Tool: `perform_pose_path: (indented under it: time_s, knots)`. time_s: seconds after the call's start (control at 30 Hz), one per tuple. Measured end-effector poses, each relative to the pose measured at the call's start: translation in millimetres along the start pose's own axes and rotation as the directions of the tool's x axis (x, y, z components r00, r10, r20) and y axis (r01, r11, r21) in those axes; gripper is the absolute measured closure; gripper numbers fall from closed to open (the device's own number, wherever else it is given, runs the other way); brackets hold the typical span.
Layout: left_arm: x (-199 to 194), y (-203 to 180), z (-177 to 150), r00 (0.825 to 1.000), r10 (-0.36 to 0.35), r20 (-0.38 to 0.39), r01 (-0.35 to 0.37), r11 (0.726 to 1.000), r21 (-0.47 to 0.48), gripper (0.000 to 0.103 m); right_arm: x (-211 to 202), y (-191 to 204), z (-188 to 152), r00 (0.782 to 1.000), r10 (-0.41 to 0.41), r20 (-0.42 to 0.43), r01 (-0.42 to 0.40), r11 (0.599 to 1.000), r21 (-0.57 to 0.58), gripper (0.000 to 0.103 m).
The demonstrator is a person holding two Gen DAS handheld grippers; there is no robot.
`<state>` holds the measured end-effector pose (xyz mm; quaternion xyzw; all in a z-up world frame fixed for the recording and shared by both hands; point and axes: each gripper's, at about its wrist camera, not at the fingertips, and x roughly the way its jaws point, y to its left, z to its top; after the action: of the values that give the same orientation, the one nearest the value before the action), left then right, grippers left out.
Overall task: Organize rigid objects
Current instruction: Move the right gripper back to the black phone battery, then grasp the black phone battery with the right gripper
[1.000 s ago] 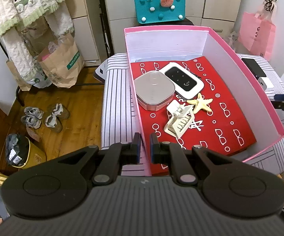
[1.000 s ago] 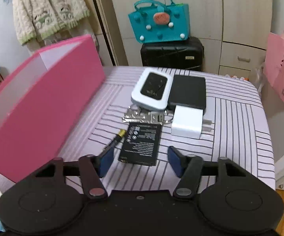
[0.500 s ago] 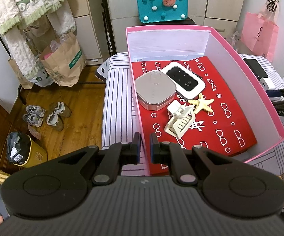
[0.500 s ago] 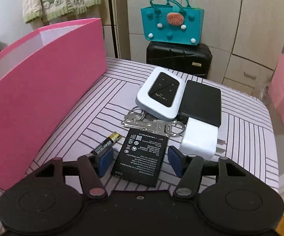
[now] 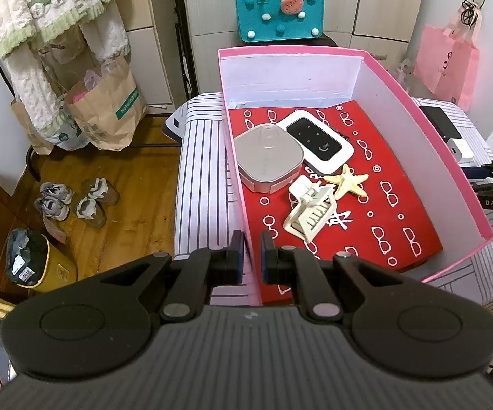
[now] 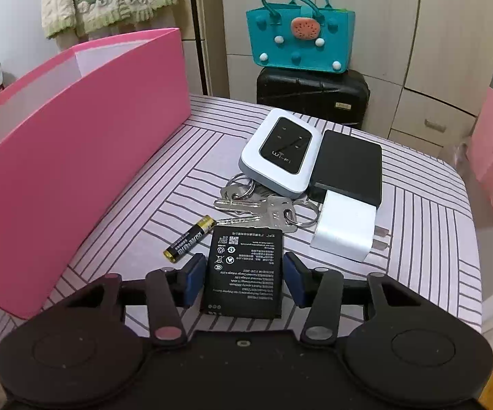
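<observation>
Battery [image 6: 243,271] lies flat on the desk [image 6: 427,235] between your right tool's [image 6: 243,280] closing, not yet touching pads, so they may skid over its thin edges. Your left tool [image 5: 249,256] clamps the box [image 5: 417,116] wall; jerk it and the box shifts.

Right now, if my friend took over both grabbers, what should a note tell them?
Left gripper: shut on the pink box near wall, steadying it.
Right gripper: open, jaws just been closing around the flat black battery, pads not pressing yet.
Done, in the box: silver case, white router, starfish, hair clip.
Left on the striped table: AA battery, keys, second router, black case, white charger.
</observation>
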<state>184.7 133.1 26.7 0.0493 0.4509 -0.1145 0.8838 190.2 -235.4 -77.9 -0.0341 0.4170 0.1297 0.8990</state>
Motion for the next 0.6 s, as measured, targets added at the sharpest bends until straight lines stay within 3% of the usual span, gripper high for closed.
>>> perform_pose_path:
  time_s: [0.1, 0.6]
  knots:
    - [0, 0, 0, 1.0, 0.005, 0.003, -0.005, 1.0, 0.004, 0.094, -3, 0, -1, 1.0, -0.005, -0.007, 0.005, 1.0, 0.018, 0.049]
    - [2, 4, 0, 1.0, -0.016, 0.001, 0.016, 1.0, -0.011, 0.094, -23, -13, -12, 0.982, 0.191, 0.004, -0.187, 0.959, 0.213, 0.049]
